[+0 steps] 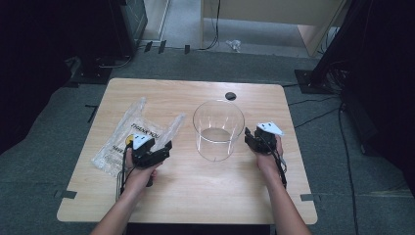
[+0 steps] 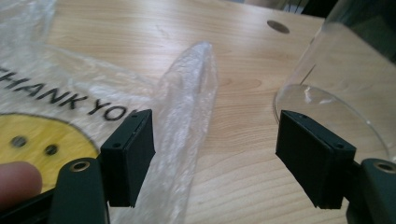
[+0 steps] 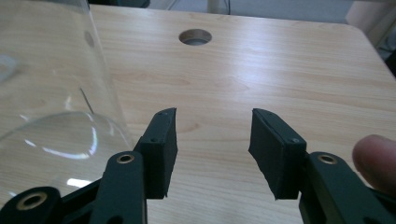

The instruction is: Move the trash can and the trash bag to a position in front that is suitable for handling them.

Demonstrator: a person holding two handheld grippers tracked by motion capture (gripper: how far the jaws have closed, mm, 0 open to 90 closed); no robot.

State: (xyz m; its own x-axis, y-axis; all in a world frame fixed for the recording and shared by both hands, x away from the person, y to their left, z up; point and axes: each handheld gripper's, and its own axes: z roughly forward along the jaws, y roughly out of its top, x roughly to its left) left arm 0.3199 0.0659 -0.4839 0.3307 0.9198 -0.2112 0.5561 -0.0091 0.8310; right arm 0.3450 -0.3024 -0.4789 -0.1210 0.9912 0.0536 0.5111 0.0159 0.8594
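The thin plastic bag (image 1: 128,134) lies flat at about ten o'clock from the left gripper (image 1: 165,147), its long axis running toward one o'clock, and both this gripper and the right gripper (image 1: 249,135) stand open and empty beside the clear container (image 1: 218,129).

Both forearms come in from the bottom of the high view, bare and angled slightly inward, each hand wrapped around a gripper's body. The left gripper (image 1: 166,147) is held low and points up and to the right; in its own view its jaws stand wide apart with nothing between the pads, and a fingertip (image 2: 16,179) shows beside the left jaw. The right gripper (image 1: 248,136) points left and slightly away, its jaws parted with an empty gap, a fingertip (image 3: 376,161) resting by the right jaw.
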